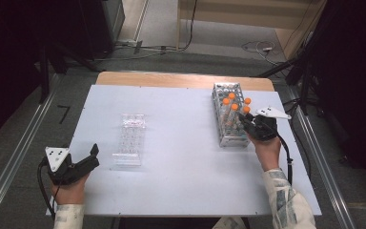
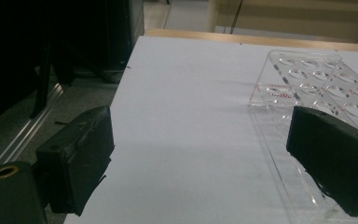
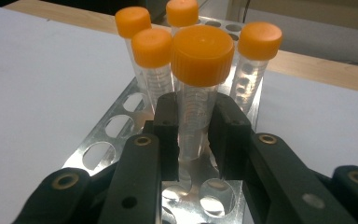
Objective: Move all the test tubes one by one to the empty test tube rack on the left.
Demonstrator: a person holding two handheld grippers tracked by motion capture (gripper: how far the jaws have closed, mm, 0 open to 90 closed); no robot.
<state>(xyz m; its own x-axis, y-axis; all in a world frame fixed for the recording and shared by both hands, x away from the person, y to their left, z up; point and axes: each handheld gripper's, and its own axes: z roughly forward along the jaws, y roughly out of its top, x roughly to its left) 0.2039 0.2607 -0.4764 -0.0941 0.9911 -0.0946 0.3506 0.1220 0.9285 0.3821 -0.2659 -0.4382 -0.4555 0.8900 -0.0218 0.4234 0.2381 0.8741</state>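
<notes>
Near left, the left gripper [image 1: 94, 155] rests on the white bench [image 1: 181, 181], fingers [image 2: 81, 158] spread wide and released, nothing between them. Just to its right lies a clear plastic rack [image 1: 131, 139] with bare holes. Far right, the right gripper [image 1: 244, 119] has its fingers [image 3: 168, 126] clenched on a clear tube [image 3: 196, 116] with an orange cap, upright in the metal rack [image 1: 228, 121]. Five orange-capped tubes stand there; four others [image 3: 152, 70] crowd just behind the held one.
</notes>
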